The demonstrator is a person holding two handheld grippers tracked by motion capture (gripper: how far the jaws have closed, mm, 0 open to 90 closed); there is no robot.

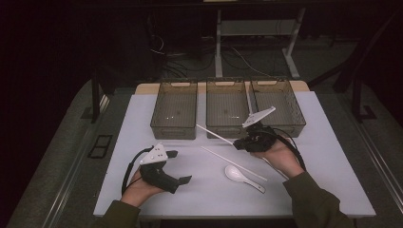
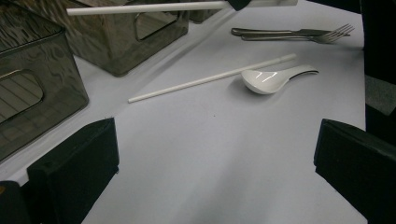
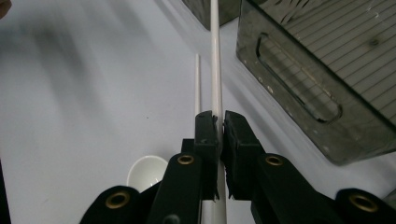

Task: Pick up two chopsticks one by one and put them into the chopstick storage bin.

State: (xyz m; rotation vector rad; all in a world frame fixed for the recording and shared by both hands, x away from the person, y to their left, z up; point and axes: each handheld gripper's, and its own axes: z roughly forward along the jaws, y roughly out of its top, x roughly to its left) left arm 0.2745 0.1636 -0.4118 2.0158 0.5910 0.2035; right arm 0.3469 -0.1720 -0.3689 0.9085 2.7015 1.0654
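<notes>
My right gripper [image 1: 237, 144] [image 3: 219, 123] is shut on a white chopstick [image 1: 214, 133] [image 3: 215, 60] and holds it above the table, its long end pointing left toward the bins. In the left gripper view this chopstick [image 2: 154, 7] crosses the top edge. A second white chopstick [image 1: 223, 157] [image 2: 210, 78] [image 3: 197, 84] lies flat on the white table. Beside it rests a white soup spoon [image 1: 236, 174] [image 2: 264, 79] [image 3: 147, 170]. My left gripper [image 1: 179, 167] [image 2: 215, 158] stands open at the front left, with nothing between its jaws.
Three smoky clear bins stand in a row at the back: left [image 1: 175, 109], middle [image 1: 227, 107] and right [image 1: 280, 102]. Two metal forks [image 2: 289, 32] lie past the spoon. The white table [image 1: 142, 118] drops off at its front and side edges.
</notes>
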